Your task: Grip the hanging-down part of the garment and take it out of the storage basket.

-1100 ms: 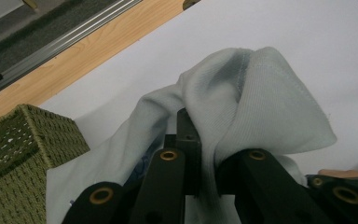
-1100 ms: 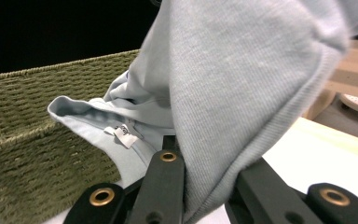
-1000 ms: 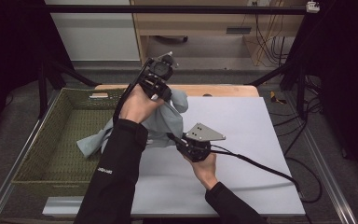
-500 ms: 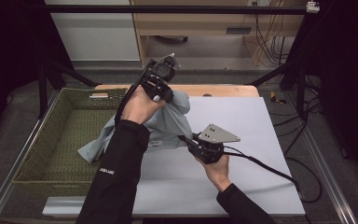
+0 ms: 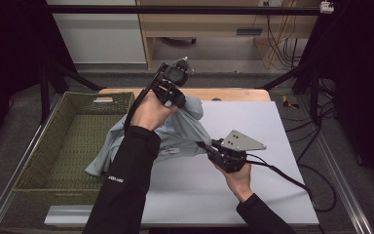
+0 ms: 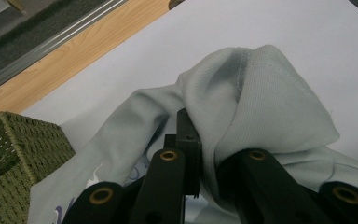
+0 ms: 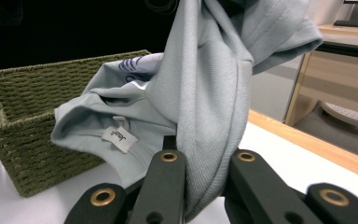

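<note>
Pale blue shirt (image 5: 175, 136) with white neck tag (image 7: 120, 138), script unreadable, and dark blue print. It hangs from the raised left tongs (image 5: 177, 95), clamped on a fold, slanting down-left over the basket (image 5: 44, 161) rim. Right tongs (image 5: 205, 147) clamp its lower fold above the table (image 5: 272, 195).

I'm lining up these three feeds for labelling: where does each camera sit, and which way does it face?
High view: fixed above the person's side, looking forward and down on the table; both forearms enter from below, with left gripper and right gripper.
Left gripper view: rides that gripper, looking down along its jaws at the shirt over the table, basket at left.
Right gripper view: rides that gripper low, looking level along its jaws at the hanging shirt, basket behind.
All three share shirt and basket.
</note>
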{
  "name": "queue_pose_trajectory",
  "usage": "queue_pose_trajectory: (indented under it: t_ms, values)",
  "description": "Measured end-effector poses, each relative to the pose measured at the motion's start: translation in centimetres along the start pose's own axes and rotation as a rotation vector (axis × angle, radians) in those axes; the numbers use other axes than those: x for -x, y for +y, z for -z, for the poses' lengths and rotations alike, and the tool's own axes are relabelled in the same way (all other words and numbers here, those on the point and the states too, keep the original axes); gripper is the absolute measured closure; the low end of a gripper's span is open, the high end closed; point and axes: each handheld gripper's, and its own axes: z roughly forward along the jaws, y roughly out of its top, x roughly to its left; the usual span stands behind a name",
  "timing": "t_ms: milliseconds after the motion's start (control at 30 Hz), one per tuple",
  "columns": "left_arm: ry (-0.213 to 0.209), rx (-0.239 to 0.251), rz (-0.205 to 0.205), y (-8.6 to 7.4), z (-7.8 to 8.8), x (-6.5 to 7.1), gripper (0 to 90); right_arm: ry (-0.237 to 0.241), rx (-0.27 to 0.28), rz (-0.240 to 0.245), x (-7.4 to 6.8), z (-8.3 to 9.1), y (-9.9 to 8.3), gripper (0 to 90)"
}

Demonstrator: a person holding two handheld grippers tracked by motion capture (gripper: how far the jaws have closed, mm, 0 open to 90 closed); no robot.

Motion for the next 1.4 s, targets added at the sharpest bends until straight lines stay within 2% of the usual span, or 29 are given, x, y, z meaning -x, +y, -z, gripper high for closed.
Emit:
queue_pose_trajectory:
  t_ms: [167, 400, 833, 1067, 1333, 1400]
  values:
    - [-0.005, 0.001, -0.004, 0.1, -0.1, 0.3, 82.8, -0.002, -0.003, -0.012, 0.4, 0.8, 0.1, 87.4]
    - [-0.011, 0.004, -0.012, 0.2, -0.1, 0.5, 82.9, -0.013, -0.003, 0.000, 0.8, 1.6, 0.6, 87.4]
    - [-0.027, 0.014, -0.017, 0.7, -0.1, 1.2, 82.8, -0.080, 0.059, -0.017, 2.1, 3.2, 1.9, 87.4]
    - [-0.030, 0.020, -0.023, 1.0, 0.1, 1.6, 82.8, -0.093, 0.070, -0.028, 2.4, 3.7, 2.3, 87.4]
    - [-0.037, 0.027, -0.024, 1.2, 0.0, 2.0, 82.8, -0.111, 0.078, -0.013, 2.8, 4.2, 2.7, 87.4]
    - [-0.040, 0.029, -0.026, 1.2, 0.0, 2.1, 82.8, -0.112, 0.094, -0.015, 2.9, 4.5, 3.1, 87.4]
